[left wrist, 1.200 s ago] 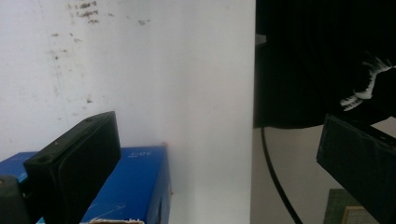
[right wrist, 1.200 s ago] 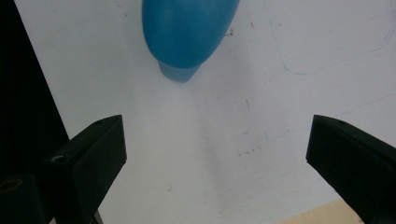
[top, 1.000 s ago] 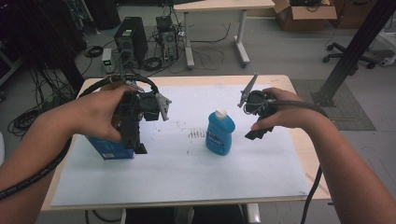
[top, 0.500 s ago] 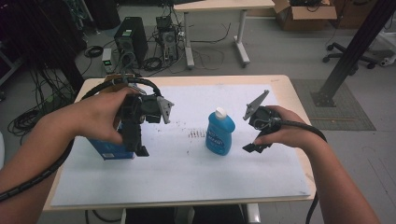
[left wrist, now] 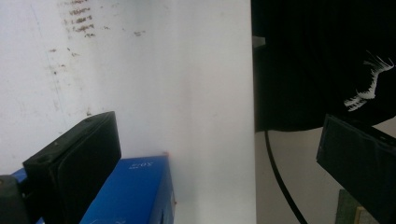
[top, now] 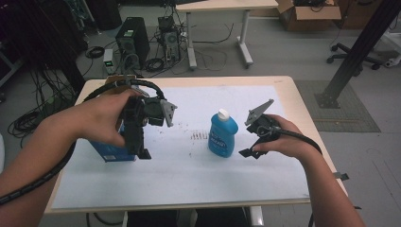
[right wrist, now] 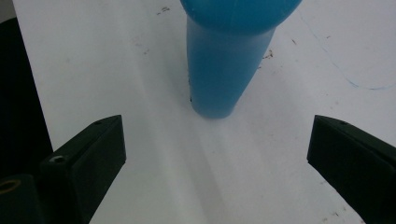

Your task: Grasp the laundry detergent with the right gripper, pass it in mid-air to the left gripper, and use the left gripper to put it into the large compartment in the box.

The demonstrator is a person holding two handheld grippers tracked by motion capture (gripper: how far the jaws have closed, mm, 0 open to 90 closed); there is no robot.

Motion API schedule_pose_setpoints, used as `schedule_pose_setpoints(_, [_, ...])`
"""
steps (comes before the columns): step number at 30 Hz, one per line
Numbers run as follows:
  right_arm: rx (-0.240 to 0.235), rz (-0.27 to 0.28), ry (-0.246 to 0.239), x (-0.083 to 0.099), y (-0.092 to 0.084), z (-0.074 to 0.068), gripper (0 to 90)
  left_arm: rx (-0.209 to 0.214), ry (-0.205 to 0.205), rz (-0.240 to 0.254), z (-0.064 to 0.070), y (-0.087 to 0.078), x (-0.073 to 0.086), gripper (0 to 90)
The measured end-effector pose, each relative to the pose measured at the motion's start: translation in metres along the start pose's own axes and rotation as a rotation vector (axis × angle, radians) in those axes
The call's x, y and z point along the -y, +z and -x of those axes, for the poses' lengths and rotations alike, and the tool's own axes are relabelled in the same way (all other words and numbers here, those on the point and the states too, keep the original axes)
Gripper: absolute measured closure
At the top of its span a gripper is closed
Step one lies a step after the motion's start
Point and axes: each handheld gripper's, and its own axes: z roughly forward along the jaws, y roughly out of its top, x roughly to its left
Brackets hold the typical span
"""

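In the high view a pale wooden desk (top: 302, 118) fills the middle of the frame, most of its top covered by a white sheet (top: 189, 175) with a patch of dark scribbles near its centre. A blue bottle (top: 223, 134) with a white cap stands upright just right of centre on the sheet. At centre left a blue box (top: 109, 152) lies on the sheet, partly hidden under the person's left hand (top: 101, 124).

The left tongs (top: 142, 149) hang from that hand at centre left, pointing down toward the near edge of the desk, just beside the box. In the left gripper view the two black jaws stand wide apart with nothing between them; the blue box (left wrist: 135, 193) sits at the lower left of that frame against the inner side of the left jaw, though whether they touch I cannot tell. The white sheet ends at mid-frame there, and a dark area lies beyond it at the right.

The right tongs (top: 249, 139) are held by the right hand (top: 286, 142) at centre right, just beside the bottle and apart from it. In the right gripper view the jaws are spread wide and empty, and the blue bottle (right wrist: 224, 70) stands ahead at upper centre, between their lines but well beyond the tips.

Behind the desk, in the upper part of the high view, computer towers (top: 130, 40) and cables lie on the floor.
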Motion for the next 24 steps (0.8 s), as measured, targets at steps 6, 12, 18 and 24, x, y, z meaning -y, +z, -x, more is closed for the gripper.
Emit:
schedule_pose_setpoints(6, [-0.007,0.026,0.006,0.002,0.012,-0.001,4.4,-0.002,0.0,-0.001,0.0,0.0,0.001,0.2])
schedule_pose_setpoints(12, [-0.003,0.067,0.01,0.005,0.019,0.0,4.3,-0.016,0.002,-0.01,0.001,0.0,0.001,0.1])
schedule_pose_setpoints(18, [0.005,0.114,0.037,0.01,0.026,0.003,4.2,-0.011,0.004,-0.008,0.001,0.0,0.002,0.2])
schedule_pose_setpoints(24, [0.005,0.148,0.05,0.012,0.034,0.002,3.9,-0.012,0.002,-0.009,0.001,0.001,0.001,0.2])
